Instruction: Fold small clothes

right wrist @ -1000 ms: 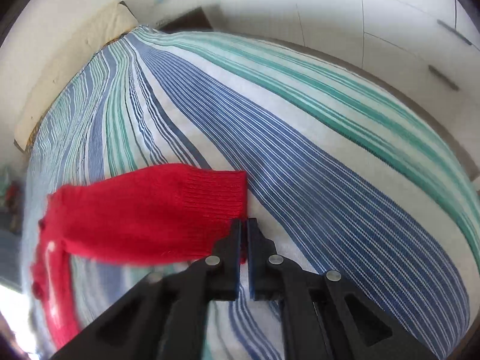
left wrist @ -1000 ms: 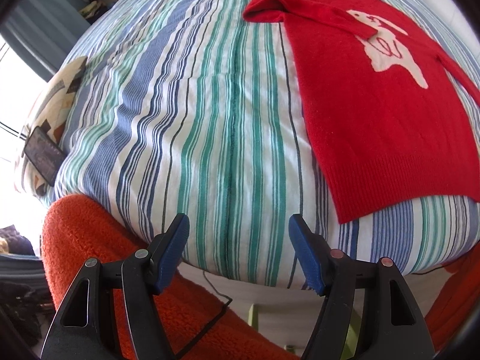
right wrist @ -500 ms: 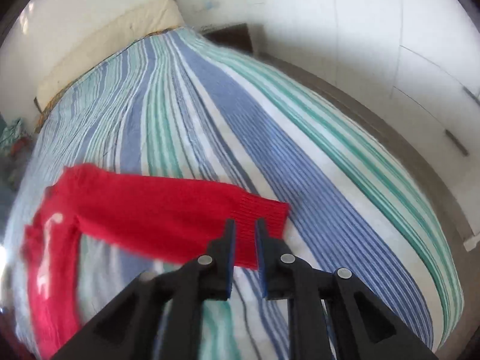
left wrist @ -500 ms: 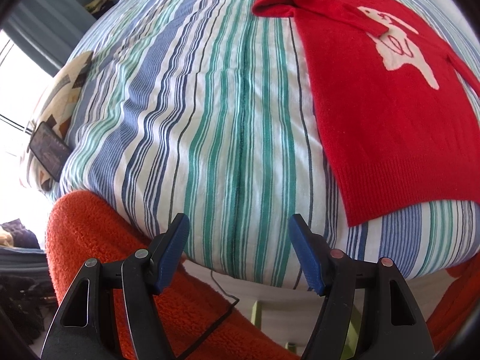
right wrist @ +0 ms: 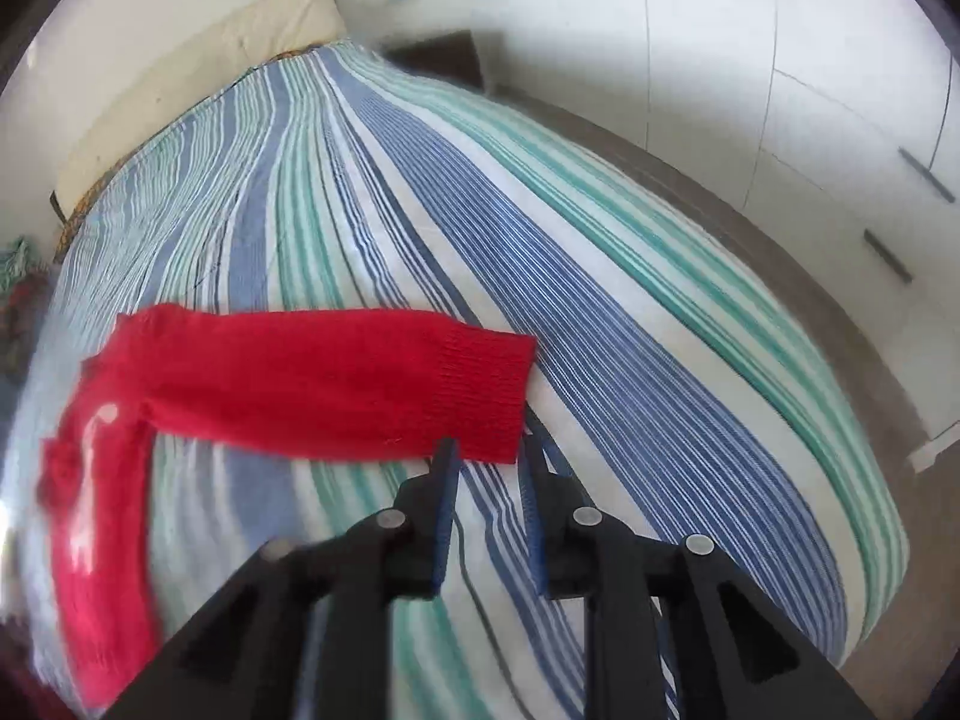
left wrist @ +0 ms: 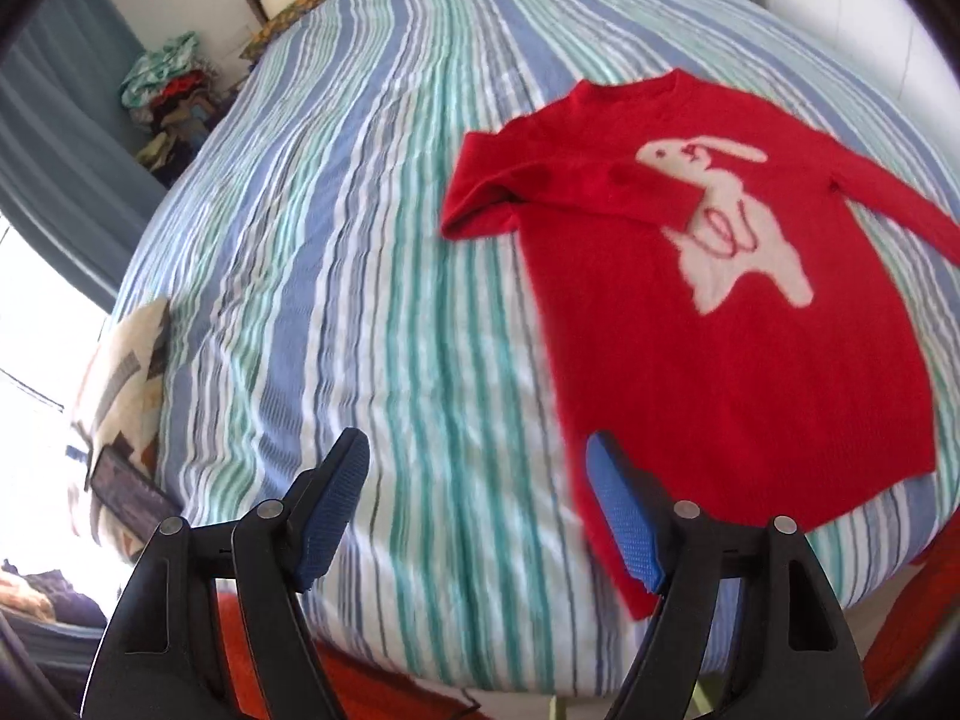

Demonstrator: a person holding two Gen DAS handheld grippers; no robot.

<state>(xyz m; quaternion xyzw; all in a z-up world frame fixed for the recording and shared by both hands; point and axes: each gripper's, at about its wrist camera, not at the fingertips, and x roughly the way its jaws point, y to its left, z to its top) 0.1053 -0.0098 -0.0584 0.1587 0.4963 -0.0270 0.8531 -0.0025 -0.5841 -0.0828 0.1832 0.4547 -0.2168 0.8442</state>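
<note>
A small red sweater with a white rabbit on its front lies flat on the striped bed. One sleeve is folded across the chest. My left gripper is open and empty, above the bed near the sweater's lower left hem corner. In the right wrist view the other sleeve lies stretched out on the bed. My right gripper is open a little, right at the sleeve's ribbed cuff, with nothing between its pads.
A patterned pillow with a dark flat object sits at the bed's left edge. A pile of clothes stands by the blue curtain. White wardrobe doors run along the bed's right side. Orange-red fabric lies below the bed's near edge.
My right gripper has opened and let go of the sleeve cuff, which now lies on the bed. My left gripper has moved forward over the bed towards the sweater's hem.
</note>
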